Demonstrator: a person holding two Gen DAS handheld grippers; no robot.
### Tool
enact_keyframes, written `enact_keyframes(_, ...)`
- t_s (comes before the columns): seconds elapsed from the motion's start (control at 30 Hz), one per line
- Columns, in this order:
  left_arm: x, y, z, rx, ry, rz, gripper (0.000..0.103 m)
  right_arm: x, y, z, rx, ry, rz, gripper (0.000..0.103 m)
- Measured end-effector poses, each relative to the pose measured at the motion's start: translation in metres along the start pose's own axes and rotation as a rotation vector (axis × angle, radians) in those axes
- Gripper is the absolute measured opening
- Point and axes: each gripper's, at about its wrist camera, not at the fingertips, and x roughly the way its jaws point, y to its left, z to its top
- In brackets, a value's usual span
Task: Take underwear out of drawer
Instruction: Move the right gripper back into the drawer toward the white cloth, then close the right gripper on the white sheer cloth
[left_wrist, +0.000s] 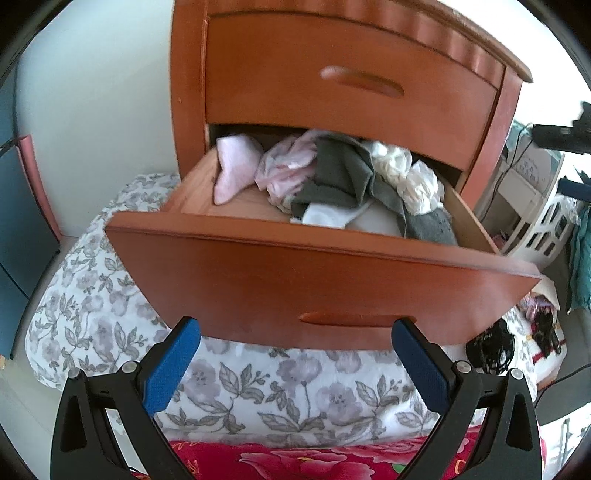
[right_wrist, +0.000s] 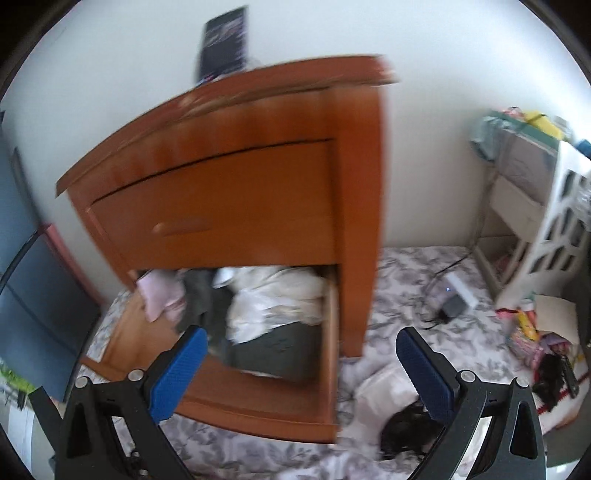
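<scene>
The drawer (left_wrist: 314, 280) stands pulled out, underwear (left_wrist: 332, 184) heaped inside toward its right half. Both the left gripper (left_wrist: 295, 365) and the right gripper (right_wrist: 299, 373) are wide open and empty. The right gripper looks nearer, with the pile just ahead and slightly left.

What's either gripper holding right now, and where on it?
Nothing. The left gripper and right gripper both have jaws wide open and empty; the clothes lie untouched in the open drawer.

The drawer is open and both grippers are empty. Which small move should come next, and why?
Probably lower the right hand-held gripper, open and empty, into the open drawer toward the pile of clothes, which lies just ahead of it.
</scene>
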Motion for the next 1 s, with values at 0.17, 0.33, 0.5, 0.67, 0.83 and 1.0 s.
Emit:
enact_keyframes(0.17,-0.006,0.004,0.000,-0.020,-0.028,-0.011,0.103,0.029,0.034,-0.002,-0.039,0.077,0.016,0.103)
enact_keyframes(0.33,-0.008,0.006,0.000,-0.026,-0.040,-0.014,0.103,0.058,0.052,-0.008,-0.065,0.146,0.006,0.088)
enact_keyframes(0.5,-0.013,0.003,-0.001,-0.013,-0.065,-0.013,0.103,0.087,0.061,-0.008,-0.052,0.210,-0.014,0.080)
enact_keyframes(0.67,-0.012,0.005,0.000,-0.019,-0.060,-0.026,0.103,0.111,0.062,-0.008,-0.033,0.258,-0.035,0.070)
enact_keyframes(0.83,-0.010,0.007,0.000,-0.031,-0.054,-0.040,0.103,0.131,0.065,-0.006,-0.031,0.290,-0.039,0.061)
enact_keyframes(1.0,-0.009,0.007,0.000,-0.035,-0.050,-0.047,0.103,0.149,0.066,-0.006,-0.024,0.314,-0.056,0.054)
